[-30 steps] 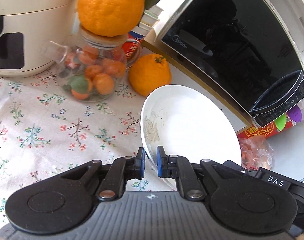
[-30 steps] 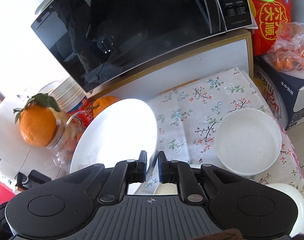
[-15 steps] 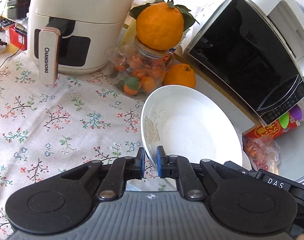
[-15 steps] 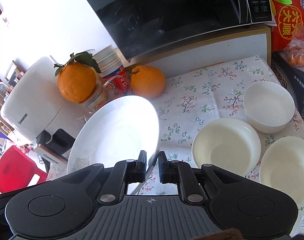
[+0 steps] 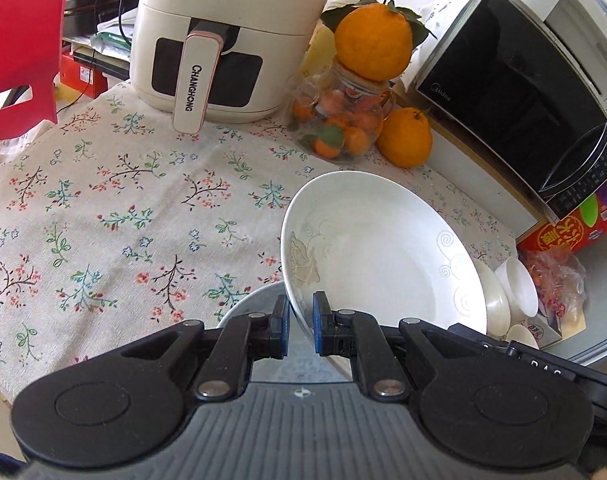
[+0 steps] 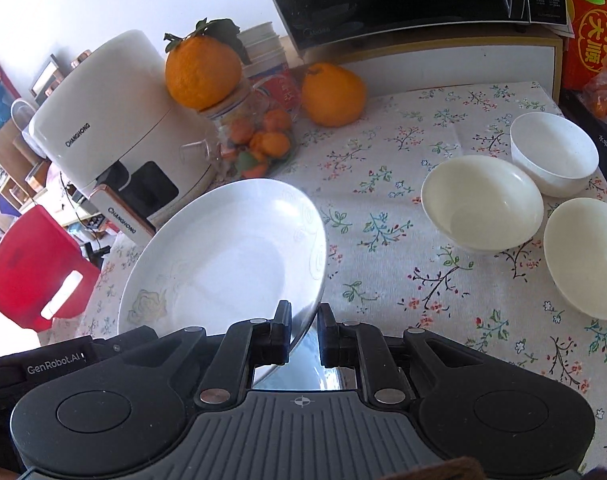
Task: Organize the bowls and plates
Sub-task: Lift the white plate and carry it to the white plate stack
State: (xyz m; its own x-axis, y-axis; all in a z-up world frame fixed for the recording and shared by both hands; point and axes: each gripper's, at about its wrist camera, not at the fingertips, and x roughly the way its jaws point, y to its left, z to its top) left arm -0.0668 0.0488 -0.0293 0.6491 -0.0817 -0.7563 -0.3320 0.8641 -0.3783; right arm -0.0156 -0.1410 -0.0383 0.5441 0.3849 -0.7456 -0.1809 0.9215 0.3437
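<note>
Both tools, left (image 5: 301, 328) and right (image 6: 305, 334), were clamped on opposite rims of the tilted plate (image 5: 377, 256), held above the desk (image 5: 103, 208). Uneven motion risked slippage; three bowls (image 6: 481, 204) sat at three o'clock.

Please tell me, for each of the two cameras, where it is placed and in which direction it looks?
Left wrist: sits behind the left tongs, looking down across the floral table to the air fryer; only its own tongs show.
Right wrist: sits behind the right tongs, looking down toward three bowls; only its own tongs show.
Shared: the white plate gripped by both tongs, the air fryer, oranges, microwave.
</note>
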